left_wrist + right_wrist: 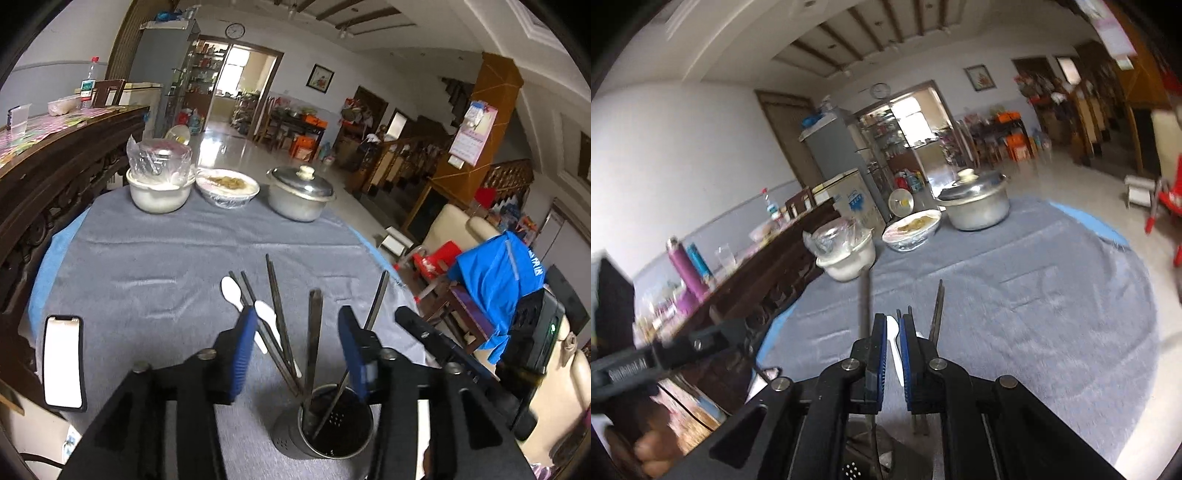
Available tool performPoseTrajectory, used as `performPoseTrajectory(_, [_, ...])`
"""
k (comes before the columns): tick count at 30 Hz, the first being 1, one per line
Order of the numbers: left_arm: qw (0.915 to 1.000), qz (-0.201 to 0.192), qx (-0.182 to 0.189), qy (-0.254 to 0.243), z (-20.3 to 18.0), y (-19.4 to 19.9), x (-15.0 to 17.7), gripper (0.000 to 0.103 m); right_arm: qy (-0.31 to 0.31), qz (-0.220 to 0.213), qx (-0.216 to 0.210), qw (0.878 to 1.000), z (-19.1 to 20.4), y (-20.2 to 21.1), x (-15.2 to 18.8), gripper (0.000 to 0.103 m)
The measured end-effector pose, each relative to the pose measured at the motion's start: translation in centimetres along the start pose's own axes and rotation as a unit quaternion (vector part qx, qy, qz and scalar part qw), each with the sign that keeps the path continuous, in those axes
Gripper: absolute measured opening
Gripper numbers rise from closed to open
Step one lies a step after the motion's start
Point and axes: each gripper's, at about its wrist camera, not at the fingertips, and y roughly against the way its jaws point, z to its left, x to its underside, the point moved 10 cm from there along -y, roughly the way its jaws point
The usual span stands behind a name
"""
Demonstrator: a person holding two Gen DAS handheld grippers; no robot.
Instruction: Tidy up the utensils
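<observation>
My left gripper (pixel 297 345) hangs over the near edge of the table (pixel 166 258), its blue pads (pixel 242 356) spread wide with nothing between them. Straight below the gap stands the perforated metal holder (pixel 327 424), upright on the grey cloth, with several dark chopsticks (pixel 314 332) leaning out of it at different angles. Two white spoons (pixel 232 293) lie flat on the cloth just beyond the holder, toward the middle of the table, with more chopsticks lying beside them.

My right gripper (pixel 893 328) sits over the same near edge, and its pads (pixel 880 354) are drawn close together, leaving only a narrow slot. A white spoon (pixel 894 347) shows inside that slot, but I cannot tell whether the pads actually pinch it or it just lies on the cloth behind them (the frame is motion-blurred). A single chopstick (pixel 865 302) rises just left of the fingers, and the holder's rim (pixel 857 465) peeks out beneath the gripper.

At the far edge of the table a lidded metal pot (pixel 300 197), a bowl of food (pixel 227 186) and a white bowl under plastic wrap (pixel 159 184) stand in a row. A phone (pixel 62 362) with a lit screen lies near the left edge.
</observation>
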Motion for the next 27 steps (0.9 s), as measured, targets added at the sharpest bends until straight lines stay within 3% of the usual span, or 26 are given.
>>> performPoseTrajectory(5, [0.9995, -0.009, 0.026, 0.018, 1.1, -0.4, -0.3, 0.055, -0.065, -0.034, 0.033, 0.997, -4.2, 0.2, -3.1, 0.019])
performPoseTrajectory(12, [0.9982, -0.006, 0.037, 0.046, 3.8, -1.6, -0.3, 0.055, -0.133, -0.012, 0.078, 0.988, -9.6, -3.4, -2.7, 0.019])
performPoseTrajectory(20, [0.9944, -0.015, 0.082, 0.065, 4.9, -2.5, -0.7, 0.058, -0.147, 0.036, 0.09, 0.984, -11.3, -7.8, 0.0, 0.019])
performPoseTrajectory(27, [0.9897, -0.038, 0.125, 0.059, 4.2, -2.1, -1.4, 0.064, -0.141, 0.048, 0.083, 0.985, -11.1, -9.7, 0.3, 0.019])
